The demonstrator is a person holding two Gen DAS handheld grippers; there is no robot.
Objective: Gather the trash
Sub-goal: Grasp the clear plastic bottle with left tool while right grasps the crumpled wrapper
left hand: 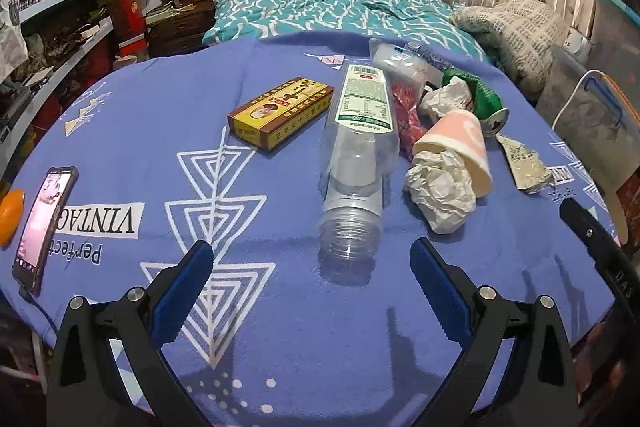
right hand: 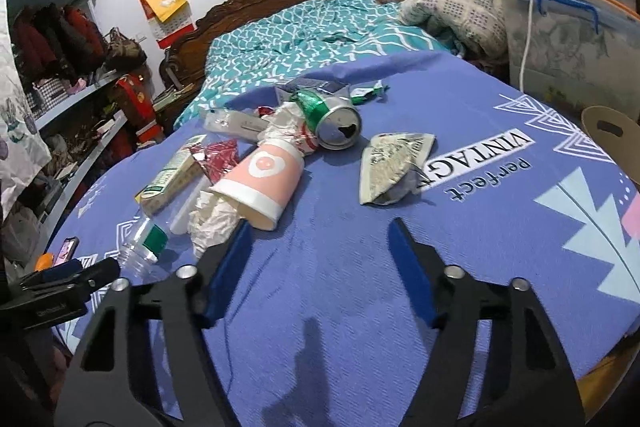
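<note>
A: What do the two tools do?

B: The left gripper (left hand: 311,267) has its blue pads spread wide and holds nothing; the mouth of the clear plastic bottle (left hand: 358,163) lies just in front of it on the purple cloth (left hand: 160,131). The right gripper (right hand: 320,239) is also apart and empty over the bare cloth.

A: Where is the trash?

B: It lies in a heap. A pink paper cup (right hand: 262,183) is on its side with crumpled white paper (right hand: 212,219) at its mouth. Behind it lies a green can (right hand: 332,121), and beside it a silver wrapper (right hand: 390,167). A yellow box (left hand: 280,113) lies left of the bottle, and a phone (left hand: 44,227) sits at the edge.
</note>
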